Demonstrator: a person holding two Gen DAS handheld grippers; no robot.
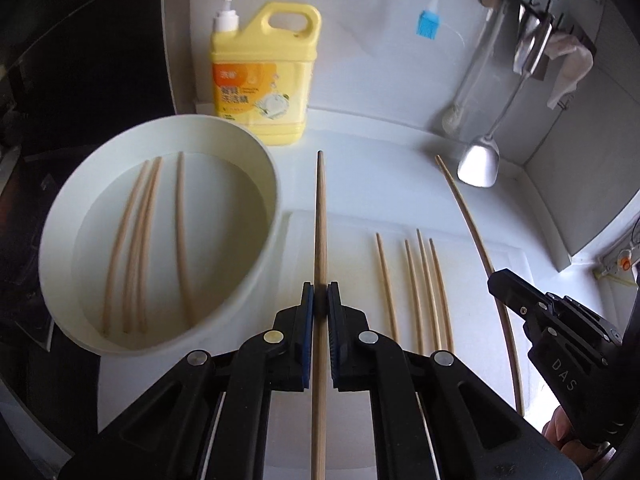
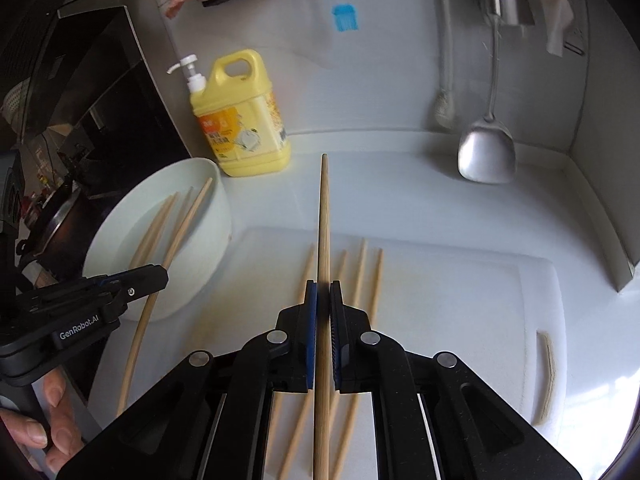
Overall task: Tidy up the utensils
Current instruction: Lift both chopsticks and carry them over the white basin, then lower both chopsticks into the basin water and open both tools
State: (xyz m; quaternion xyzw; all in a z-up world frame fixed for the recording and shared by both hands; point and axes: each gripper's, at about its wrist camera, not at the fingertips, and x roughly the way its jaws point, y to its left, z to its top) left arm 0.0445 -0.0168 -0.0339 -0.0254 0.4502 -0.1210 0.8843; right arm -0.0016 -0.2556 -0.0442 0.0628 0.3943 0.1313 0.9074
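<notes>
Left gripper (image 1: pixel 320 300) clamped on one chopstick (image 1: pixel 321 216); right gripper (image 2: pixel 323 300) clamped on another chopstick (image 2: pixel 324 216), both raised above the white cutting board (image 2: pixel 460 280). Four loose chopsticks (image 1: pixel 416 280) lie on the board; three more sit in the white bowl (image 1: pixel 256 152).

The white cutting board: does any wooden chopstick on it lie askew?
No. The four wooden chopsticks on the white cutting board lie roughly parallel; only their tips are uneven. Nothing spilled or broken shows.
</notes>
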